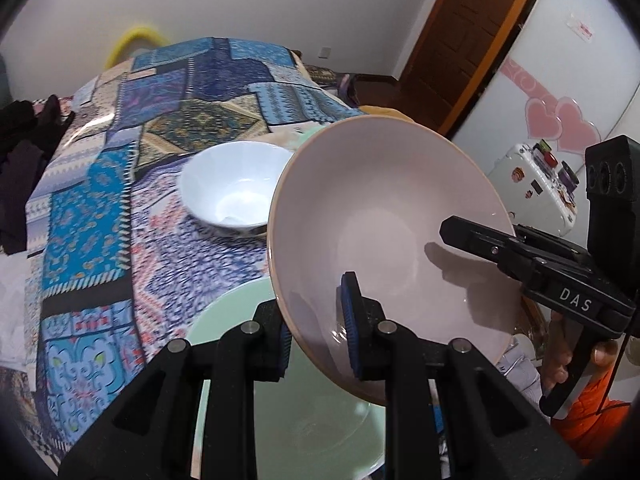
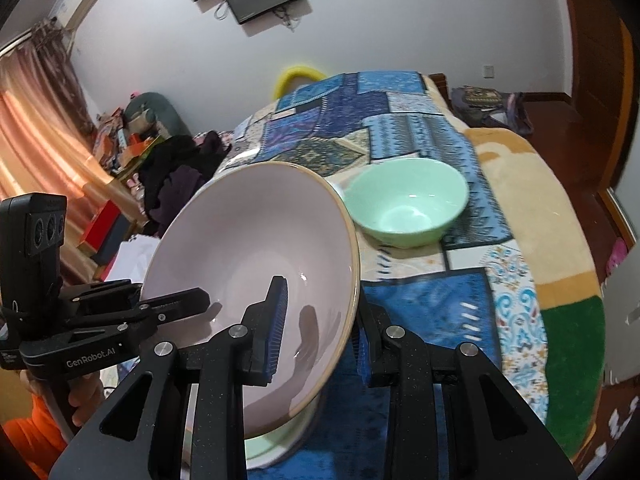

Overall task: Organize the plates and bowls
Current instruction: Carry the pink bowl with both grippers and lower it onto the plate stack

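Grippers are both clamping opposite rim sections of one wide, shallow pale-pink ceramic bowl with tan rim (image 1: 384, 240), holding it tilted in the air above the patchwork blue tablecloth (image 1: 100, 208). Left gripper (image 1: 320, 332) is pinching the rim w/ one pad inside and one outside; right gripper (image 2: 316, 328) is doing the same on the other side. Jaws on both are nearly together, wall only between them.

Below the pink bowl, a pale-green plate (image 1: 224, 312) is lying near the table's near edge. Small white bowl (image 1: 236, 188) and mint-green bowl (image 2: 408, 204) are sitting farther in, toward the table's middle.

Risks:
- Glazed rim is slick; thin pinch may slip if the tilt steepens.
- Hands moving unevenly may twist the bowl out of one jaw.
- Lowering too fast may chip it on the green plate.
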